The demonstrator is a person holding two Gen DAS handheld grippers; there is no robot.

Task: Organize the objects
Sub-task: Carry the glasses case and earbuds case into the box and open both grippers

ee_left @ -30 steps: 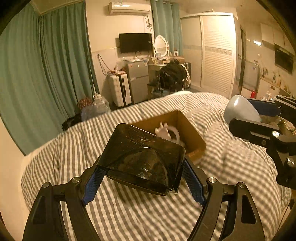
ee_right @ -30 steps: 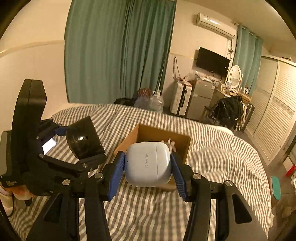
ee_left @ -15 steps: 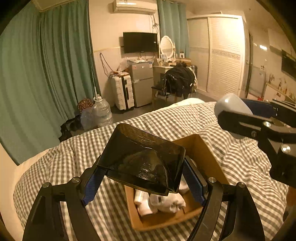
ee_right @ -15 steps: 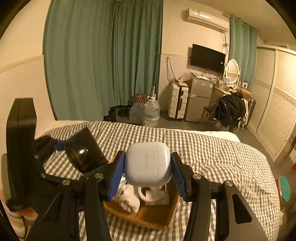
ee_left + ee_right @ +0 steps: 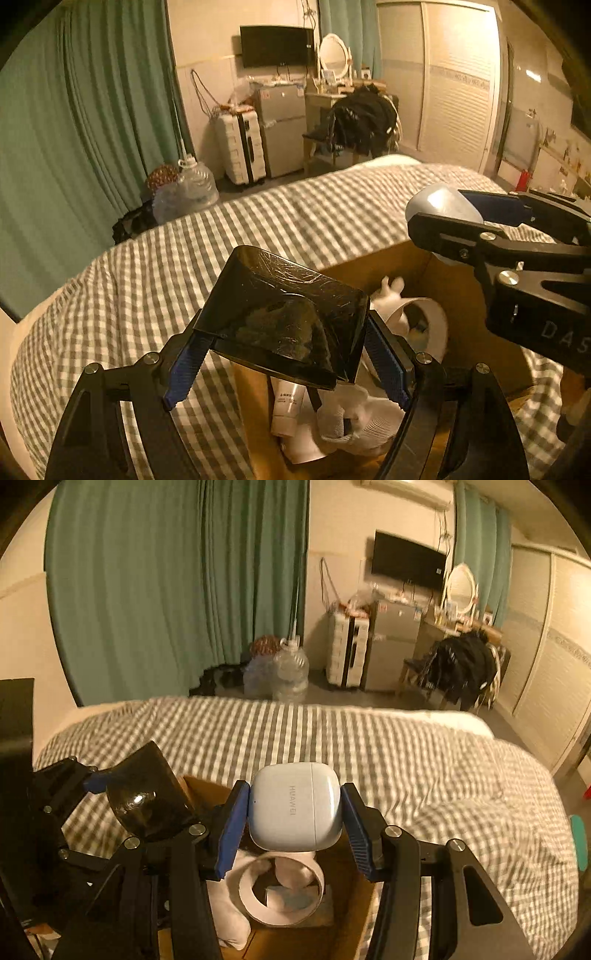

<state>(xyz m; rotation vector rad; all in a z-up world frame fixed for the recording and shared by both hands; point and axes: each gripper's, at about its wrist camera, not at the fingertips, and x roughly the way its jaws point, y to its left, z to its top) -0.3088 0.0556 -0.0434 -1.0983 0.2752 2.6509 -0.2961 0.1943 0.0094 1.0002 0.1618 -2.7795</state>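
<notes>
Left gripper (image 5: 286, 360) is clamped on a glossy black case (image 5: 284, 321), blue pads against both its sides, lower centre of the left wrist frame. The case hangs above the near-left edge of the cardboard box (image 5: 454, 295), not touching it.

Right gripper (image 5: 293, 821) is clamped on a white Huawei earbuds case (image 5: 293, 810), centre of the right wrist frame, directly over the box's open top. In the left wrist frame the same earbuds case shows at the right, above the box's far right corner.

The box sits on the checked bed (image 5: 406, 753). Inside it: a white tape roll (image 5: 280, 888), a white tube (image 5: 288, 402), a light knit cloth (image 5: 364, 422) and more white items too jumbled to tell apart.

Both grippers are close together, left one at lower left of the right wrist frame.

Background: green curtains (image 5: 166, 583), wall TV (image 5: 277, 46), white suitcase (image 5: 240, 146), water jugs (image 5: 291, 674).
</notes>
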